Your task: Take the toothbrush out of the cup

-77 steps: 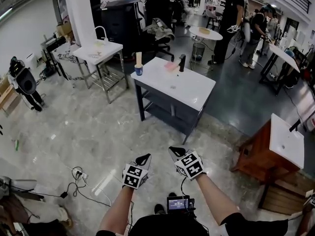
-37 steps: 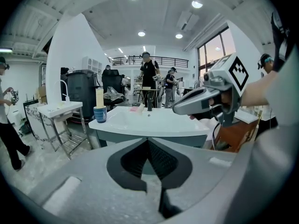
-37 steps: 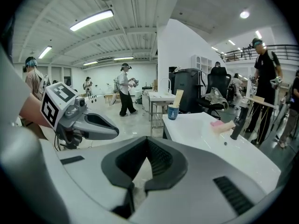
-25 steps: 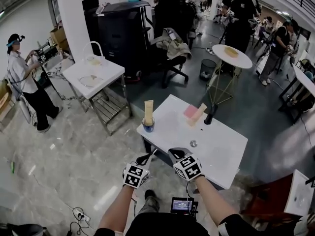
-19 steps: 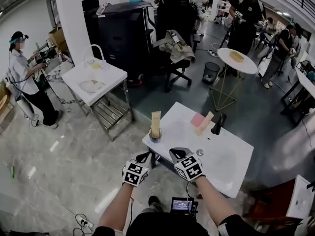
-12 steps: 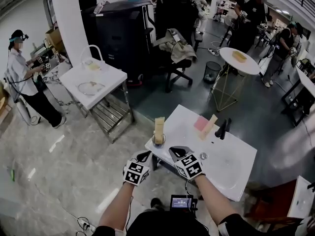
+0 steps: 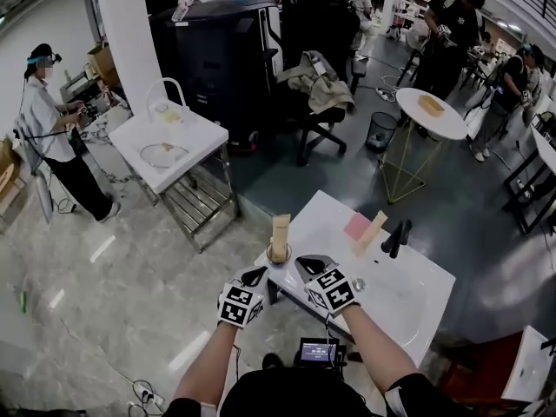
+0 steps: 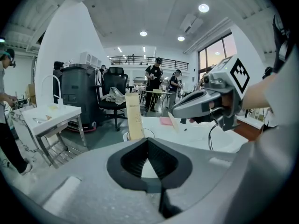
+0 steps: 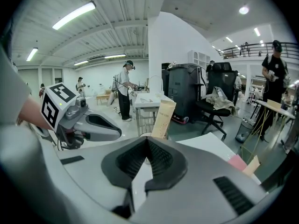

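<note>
While both grippers hang short of the cup [image 7: 278,254], the toothbrush [image 7: 280,231] – a tall beige packet – stands roughly upright inside it, its top well clear of the rim. The cup sits on the white counter [image 7: 323,218] at its left corner, the corner nearest the person.

On the left gripper [image 8: 147,141] the fingers are pressed together at their tips with nothing between them. In the head view this gripper sits off the counter, over the floor just beside that left corner. Through its own view the packet and cup show beyond the fingertips, slightly left of centre and apart from them.

On the right gripper [image 9: 147,140] the fingers are likewise closed on nothing, tip against tip. In the head view it is over the counter's near edge, close to the cup on the cup's right but not touching it. Its own view shows the packet rising just past the fingertips.

Farther along the counter, towards the far edge, lie a flat pink piece [image 7: 355,226] and a second beige packet [image 7: 371,231] just beside it – whether they touch I cannot tell. A black tap [image 7: 396,237] stands near them, and a round drain [image 7: 359,283] shows in the counter's top, close to the right gripper's marker cube.
</note>
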`<state>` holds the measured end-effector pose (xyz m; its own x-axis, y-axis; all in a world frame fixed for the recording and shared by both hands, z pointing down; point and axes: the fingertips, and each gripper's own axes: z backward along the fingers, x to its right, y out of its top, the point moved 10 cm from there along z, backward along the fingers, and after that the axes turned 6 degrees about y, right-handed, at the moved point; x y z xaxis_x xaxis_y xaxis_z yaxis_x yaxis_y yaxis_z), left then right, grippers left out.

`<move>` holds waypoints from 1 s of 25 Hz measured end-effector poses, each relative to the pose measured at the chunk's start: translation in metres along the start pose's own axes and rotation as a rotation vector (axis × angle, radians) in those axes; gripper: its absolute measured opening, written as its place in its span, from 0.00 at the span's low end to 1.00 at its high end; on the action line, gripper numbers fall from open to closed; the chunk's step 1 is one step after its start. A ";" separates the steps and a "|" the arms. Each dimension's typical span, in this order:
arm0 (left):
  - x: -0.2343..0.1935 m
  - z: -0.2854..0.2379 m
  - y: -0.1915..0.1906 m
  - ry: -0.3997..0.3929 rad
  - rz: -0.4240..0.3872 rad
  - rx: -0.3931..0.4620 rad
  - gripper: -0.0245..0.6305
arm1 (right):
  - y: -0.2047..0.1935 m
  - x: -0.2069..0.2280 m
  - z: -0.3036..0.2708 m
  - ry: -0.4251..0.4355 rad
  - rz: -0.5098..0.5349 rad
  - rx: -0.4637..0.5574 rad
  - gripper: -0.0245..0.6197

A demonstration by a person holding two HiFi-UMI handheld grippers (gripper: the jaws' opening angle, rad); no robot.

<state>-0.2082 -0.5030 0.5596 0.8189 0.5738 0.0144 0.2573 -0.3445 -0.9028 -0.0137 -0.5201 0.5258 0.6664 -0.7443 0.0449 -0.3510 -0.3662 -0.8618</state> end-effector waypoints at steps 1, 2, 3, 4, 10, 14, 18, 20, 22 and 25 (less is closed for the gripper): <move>0.002 -0.001 0.001 0.004 0.000 -0.002 0.05 | 0.002 0.002 0.000 0.005 0.000 0.004 0.05; 0.003 -0.001 0.003 0.009 0.000 -0.002 0.05 | 0.004 0.005 0.000 0.008 -0.001 0.007 0.05; 0.004 -0.002 0.005 0.013 0.000 -0.001 0.05 | 0.005 0.007 0.000 0.011 -0.003 0.010 0.05; 0.005 -0.003 0.007 0.017 0.001 0.001 0.05 | 0.006 0.009 -0.001 0.015 -0.005 0.011 0.05; 0.011 -0.009 0.012 0.015 -0.007 -0.005 0.05 | 0.003 0.012 -0.004 0.039 -0.007 0.010 0.05; 0.011 -0.010 0.012 0.018 0.009 -0.001 0.05 | 0.002 0.015 -0.004 0.049 -0.011 0.006 0.05; 0.013 -0.011 0.010 0.023 0.016 -0.003 0.05 | 0.000 0.019 -0.003 0.059 -0.018 0.012 0.05; 0.014 -0.012 0.010 0.027 0.014 -0.005 0.05 | -0.002 0.020 -0.002 0.066 -0.016 0.008 0.05; 0.013 -0.012 0.012 0.032 0.004 -0.008 0.05 | -0.002 0.023 -0.001 0.075 -0.006 -0.001 0.05; 0.011 -0.011 0.017 0.048 -0.016 -0.021 0.05 | 0.003 0.033 0.004 0.079 0.011 -0.007 0.05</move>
<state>-0.1892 -0.5110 0.5493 0.8385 0.5427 0.0497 0.2803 -0.3513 -0.8933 0.0104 -0.5434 0.5229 0.6084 -0.7900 0.0757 -0.3629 -0.3618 -0.8587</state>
